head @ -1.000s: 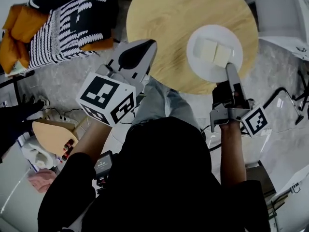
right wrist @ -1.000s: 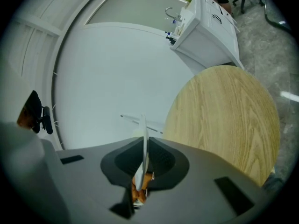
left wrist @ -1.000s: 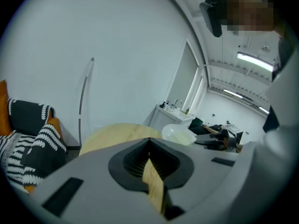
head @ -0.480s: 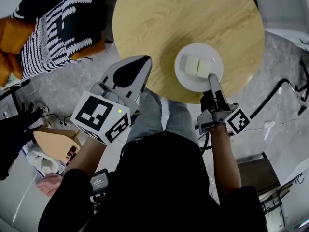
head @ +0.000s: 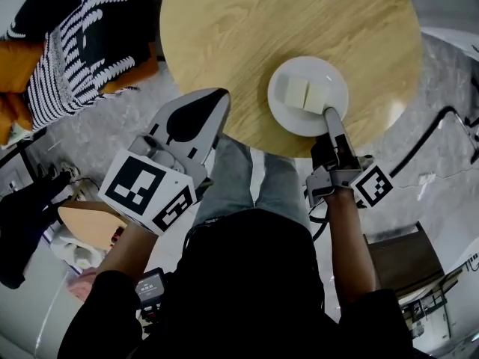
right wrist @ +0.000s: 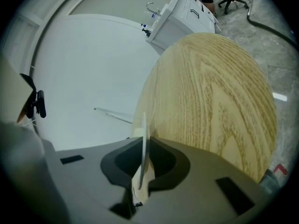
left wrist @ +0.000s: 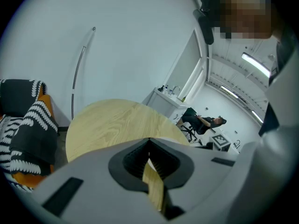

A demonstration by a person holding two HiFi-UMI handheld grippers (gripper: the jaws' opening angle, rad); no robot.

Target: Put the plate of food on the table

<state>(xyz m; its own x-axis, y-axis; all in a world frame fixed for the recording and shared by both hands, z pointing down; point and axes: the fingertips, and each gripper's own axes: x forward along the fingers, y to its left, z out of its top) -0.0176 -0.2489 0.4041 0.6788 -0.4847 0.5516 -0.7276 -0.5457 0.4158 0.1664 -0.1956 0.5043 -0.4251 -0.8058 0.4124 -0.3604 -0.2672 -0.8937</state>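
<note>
A white plate (head: 307, 96) with two pale food slabs (head: 303, 94) sits low over the near edge of the round wooden table (head: 262, 21); I cannot tell whether it touches the top. My right gripper (head: 330, 116) is shut on the plate's near rim. In the right gripper view the plate (right wrist: 143, 134) stands edge-on between the jaws of the right gripper (right wrist: 144, 148), with the table (right wrist: 219, 92) beyond. My left gripper (head: 215, 99) hovers by the table's near-left edge, shut and holding nothing. The left gripper (left wrist: 149, 144) shows only a thin slit, with the table (left wrist: 112, 125) ahead.
A black-and-white striped cushion (head: 75, 43) and an orange one (head: 15, 58) lie on a seat to the left. A cable (head: 441, 126) runs over the floor at the right, near a brown box (head: 389, 253). A white cabinet (right wrist: 187, 13) stands beyond the table.
Both grippers have sunk toward the table. The right one still holds the plate, which now lies lower over the near edge. The left gripper stays shut.
</note>
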